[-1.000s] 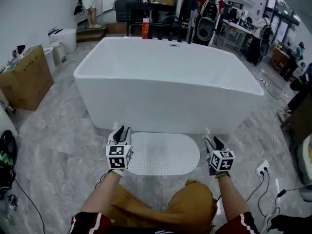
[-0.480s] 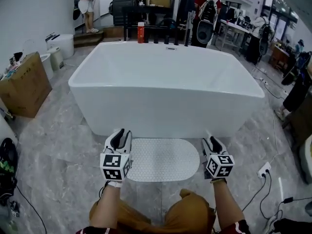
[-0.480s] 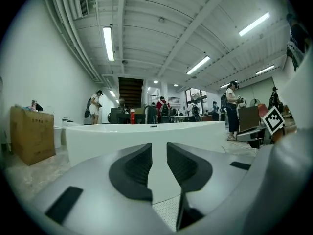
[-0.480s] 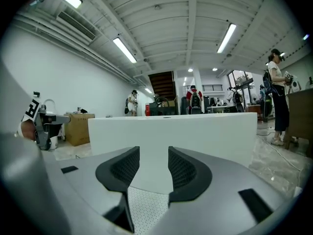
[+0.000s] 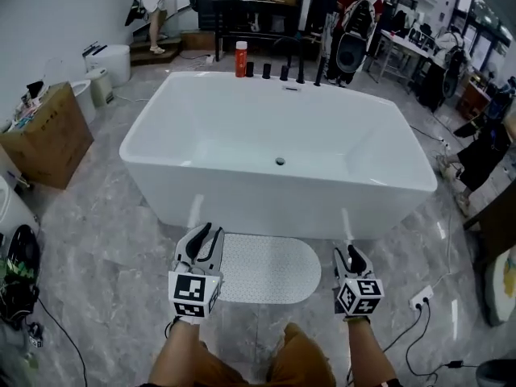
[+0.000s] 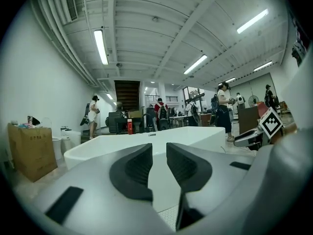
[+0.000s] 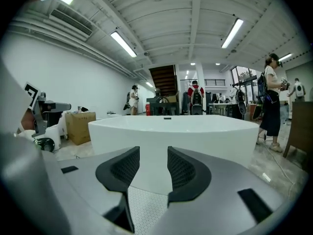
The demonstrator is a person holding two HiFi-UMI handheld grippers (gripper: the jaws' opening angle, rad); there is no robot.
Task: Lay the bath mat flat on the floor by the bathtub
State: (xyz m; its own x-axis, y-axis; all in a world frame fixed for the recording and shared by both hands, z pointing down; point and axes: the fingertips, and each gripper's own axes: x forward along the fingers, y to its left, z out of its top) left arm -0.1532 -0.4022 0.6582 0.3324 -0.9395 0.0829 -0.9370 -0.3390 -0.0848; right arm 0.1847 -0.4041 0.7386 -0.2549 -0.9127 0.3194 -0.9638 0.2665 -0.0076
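Both grippers have risen above the bath mat [image 5: 270, 268].
Before the bathtub [image 5: 274, 204], the left gripper [image 5: 201, 237] has empty fingers that have just been narrowing but stand apart; the mat lies flat on the floor just beside the tub; the right gripper [image 5: 351, 253] has its fingers released, empty.

White bath mat [image 5: 266, 268] flat on floor [image 5: 105, 240] just beside bathtub [image 5: 278, 184]; L gripper [image 5: 206, 234] and R gripper [image 5: 351, 253] over its ends, seemingly empty.

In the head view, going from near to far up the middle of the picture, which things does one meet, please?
First the mat, then the bathtub, then the red bottle beyond its far rim.
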